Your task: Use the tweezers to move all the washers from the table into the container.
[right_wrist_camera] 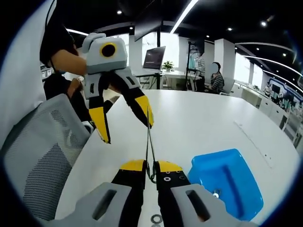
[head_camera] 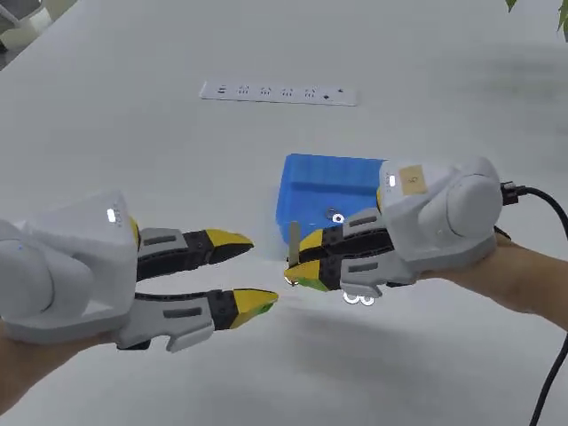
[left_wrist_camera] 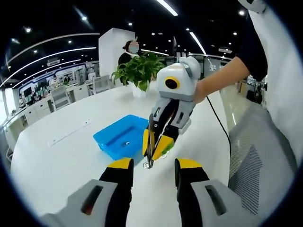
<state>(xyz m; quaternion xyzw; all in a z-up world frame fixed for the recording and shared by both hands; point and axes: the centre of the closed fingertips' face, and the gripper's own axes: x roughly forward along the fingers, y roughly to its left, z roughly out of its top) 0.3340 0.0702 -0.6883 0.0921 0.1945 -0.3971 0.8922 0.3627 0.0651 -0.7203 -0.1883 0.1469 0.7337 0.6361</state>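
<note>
My right gripper [head_camera: 306, 262] is shut on slim metal tweezers [head_camera: 294, 241], held just in front of the blue container [head_camera: 328, 186]. In the left gripper view the tweezers [left_wrist_camera: 149, 146] point down from the right gripper [left_wrist_camera: 156, 144], tips at the table. One washer [head_camera: 335, 217] lies inside the container. Two washers [head_camera: 359, 299] lie on the table under the right gripper. My left gripper [head_camera: 244, 271] stands open and empty to the left, apart from the tweezers. In the right gripper view the tweezers [right_wrist_camera: 150, 137] rise from the shut right gripper [right_wrist_camera: 151, 166], with the container [right_wrist_camera: 227, 184] at the right.
A white power strip [head_camera: 278, 93] lies far back on the white table [head_camera: 133, 151]. A black cable [head_camera: 555, 266] trails from the right gripper. A potted plant [left_wrist_camera: 142, 71] stands beyond the table, and a grey mesh chair [right_wrist_camera: 42, 151] is beside it.
</note>
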